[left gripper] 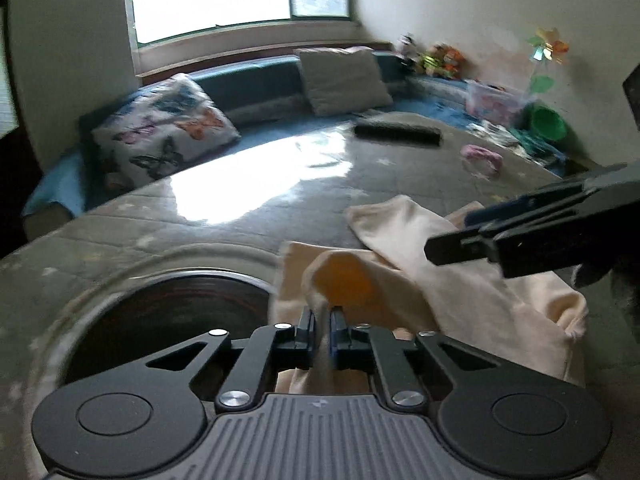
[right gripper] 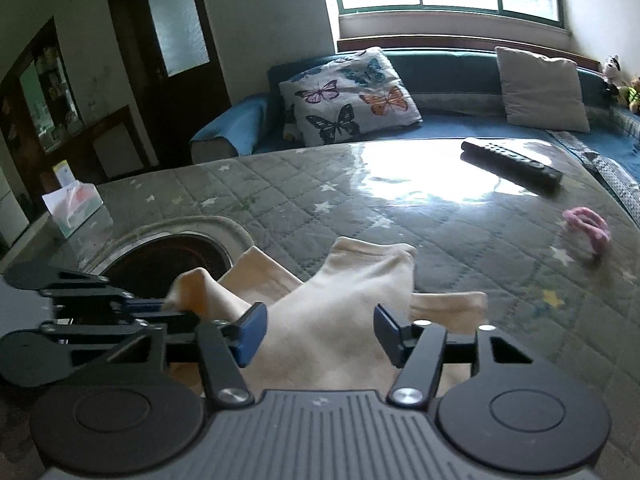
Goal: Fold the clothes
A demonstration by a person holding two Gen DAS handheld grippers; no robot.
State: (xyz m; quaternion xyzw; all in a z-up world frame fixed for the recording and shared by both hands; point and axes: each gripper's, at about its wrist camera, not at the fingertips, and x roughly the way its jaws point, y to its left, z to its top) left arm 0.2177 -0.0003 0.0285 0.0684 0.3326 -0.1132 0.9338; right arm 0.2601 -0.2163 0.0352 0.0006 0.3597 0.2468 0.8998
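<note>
A cream garment lies crumpled on the quilted grey table cover. My left gripper is shut on a raised fold of it, with cloth pinched between the blue pads. In the right wrist view the same garment lies under my right gripper, which is open with its fingers spread above the cloth. The left gripper shows at the left of that view, holding the lifted fold. The right gripper reaches in from the right in the left wrist view.
A round dark opening is set in the table at the left of the garment. A black remote, a pink hair tie and a tissue box lie on the table. A blue sofa with cushions stands behind.
</note>
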